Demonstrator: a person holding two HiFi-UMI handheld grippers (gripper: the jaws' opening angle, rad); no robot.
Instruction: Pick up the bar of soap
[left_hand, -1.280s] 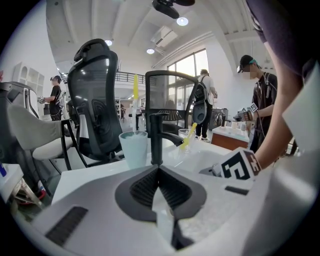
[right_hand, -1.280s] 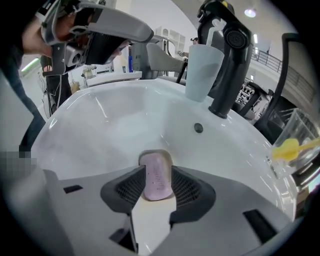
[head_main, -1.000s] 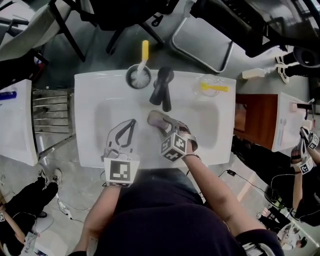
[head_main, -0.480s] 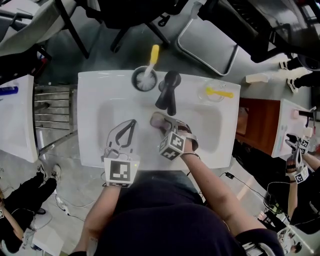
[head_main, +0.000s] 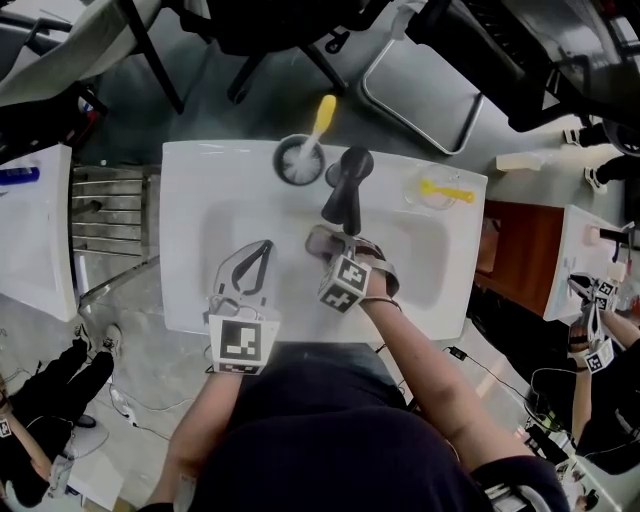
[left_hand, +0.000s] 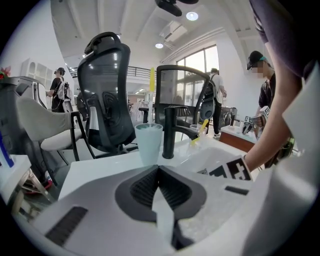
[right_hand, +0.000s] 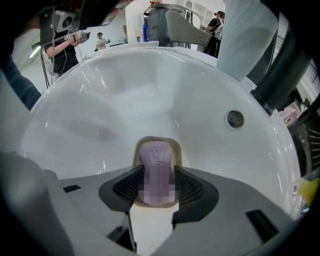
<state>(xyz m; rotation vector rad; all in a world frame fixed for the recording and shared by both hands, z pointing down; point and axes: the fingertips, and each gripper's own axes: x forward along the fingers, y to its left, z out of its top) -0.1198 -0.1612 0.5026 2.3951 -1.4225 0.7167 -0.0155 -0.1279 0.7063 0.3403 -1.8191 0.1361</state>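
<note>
Since a second ago our right tool (right_hand: 156, 176) has edged up the basin toward the faucet (head_main: 345, 190), and its jaws have just been spreading, with the bar of soap (right_hand: 156, 159) between them. We see the mauve bar lying in a beige soap dish (right_hand: 176, 148) on the floor of the white sink (right_hand: 125, 95). The right tool points steeply down over it. Its ribbed pads flank the bar's two long sides, just beside them, and we cannot make out any squeeze on the bar. In the right gripper view, a small round opening (right_hand: 235, 119) sits in the basin wall to the right of the dish. Our left tool (left_hand: 159, 168) hovers over the left part of the basin, well apart from the soap, its jaws pressed together at the tips with nothing between them. Behind the basin, on the sink's back ledge, a pale cup (head_main: 298, 160) with a yellow-handled brush stands just left of the black faucet. A clear dish (head_main: 418, 186) holding a yellow toothbrush (head_main: 445, 189) lies to the faucet's right.
</note>
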